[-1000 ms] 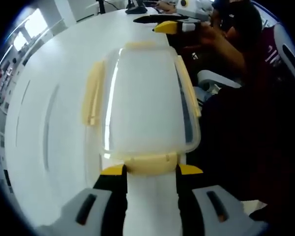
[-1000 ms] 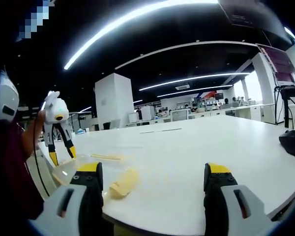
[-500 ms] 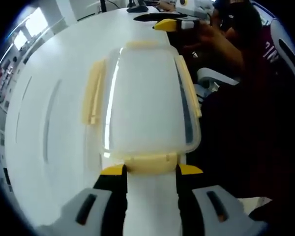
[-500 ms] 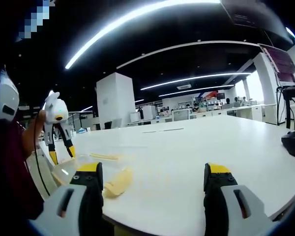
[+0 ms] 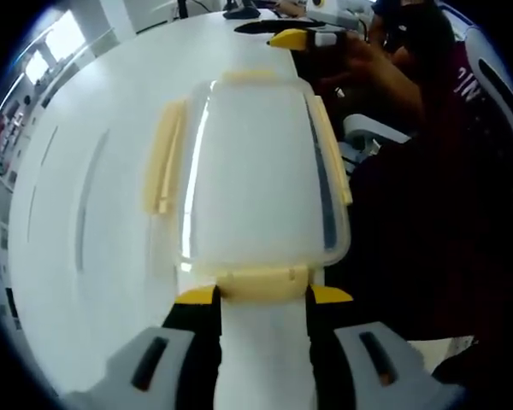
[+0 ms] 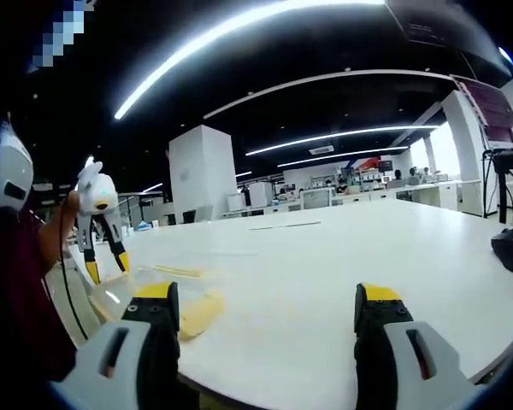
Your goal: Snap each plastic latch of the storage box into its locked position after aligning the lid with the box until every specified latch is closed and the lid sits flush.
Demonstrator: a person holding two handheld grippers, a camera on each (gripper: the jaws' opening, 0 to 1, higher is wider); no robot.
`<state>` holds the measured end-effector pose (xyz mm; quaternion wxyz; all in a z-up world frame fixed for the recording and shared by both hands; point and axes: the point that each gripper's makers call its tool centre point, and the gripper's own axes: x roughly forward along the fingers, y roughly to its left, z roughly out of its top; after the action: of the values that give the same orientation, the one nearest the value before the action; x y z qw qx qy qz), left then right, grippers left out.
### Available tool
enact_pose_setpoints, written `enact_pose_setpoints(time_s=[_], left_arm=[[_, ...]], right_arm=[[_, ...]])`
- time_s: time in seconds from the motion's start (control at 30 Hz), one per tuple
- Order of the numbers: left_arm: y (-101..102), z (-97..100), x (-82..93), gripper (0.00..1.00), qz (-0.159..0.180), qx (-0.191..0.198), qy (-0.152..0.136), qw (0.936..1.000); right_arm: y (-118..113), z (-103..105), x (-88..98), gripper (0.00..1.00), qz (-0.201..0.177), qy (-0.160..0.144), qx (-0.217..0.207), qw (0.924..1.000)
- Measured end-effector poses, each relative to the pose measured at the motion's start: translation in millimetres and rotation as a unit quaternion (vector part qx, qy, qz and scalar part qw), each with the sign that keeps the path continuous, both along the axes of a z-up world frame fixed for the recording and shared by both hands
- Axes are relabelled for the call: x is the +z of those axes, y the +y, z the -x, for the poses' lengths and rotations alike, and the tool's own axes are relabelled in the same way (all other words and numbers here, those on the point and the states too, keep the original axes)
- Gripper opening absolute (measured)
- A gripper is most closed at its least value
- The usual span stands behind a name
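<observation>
Little has moved since a second ago: your right gripper [image 6: 263,316] has drifted slightly away from the storage box [image 5: 256,171], whose yellow latch [image 6: 201,313] now sits lower by its jaw, which stand wide and empty. Your left gripper [image 5: 263,295] hangs over the near end latch [image 5: 262,282], jaws apart at either side of it, holding nothing. The box lies at the table [image 5: 94,128] edge nearest you, lid on, side latch [image 5: 164,158] flared outward. Press each latch squarely toward the wall until it seats, steadying the box with the other gripper.
</observation>
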<state>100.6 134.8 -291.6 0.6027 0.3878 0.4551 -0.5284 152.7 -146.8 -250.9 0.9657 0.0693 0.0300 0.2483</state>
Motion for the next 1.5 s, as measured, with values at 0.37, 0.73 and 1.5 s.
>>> enact_pose_setpoints(time_s=[0.37, 0.73, 1.5], left_arm=[[9.4, -0.2, -0.4, 0.38, -0.006, 0.007, 0.001, 1.0000], [20.1, -1.4, 0.2, 0.37, -0.015, 0.012, 0.001, 0.9998], [48.1, -24.5, -2.7, 0.02, -0.033, 0.038, -0.045, 0.9977]], right_arm=[[1.5, 1.1, 0.4, 0.85, 0.000, -0.003, 0.003, 1.0000], [-0.3, 3.5, 0.3, 0.85, -0.002, -0.003, -0.001, 1.0000], [2.2, 4.2, 0.3, 0.84, 0.003, -0.001, 0.003, 1.0000]])
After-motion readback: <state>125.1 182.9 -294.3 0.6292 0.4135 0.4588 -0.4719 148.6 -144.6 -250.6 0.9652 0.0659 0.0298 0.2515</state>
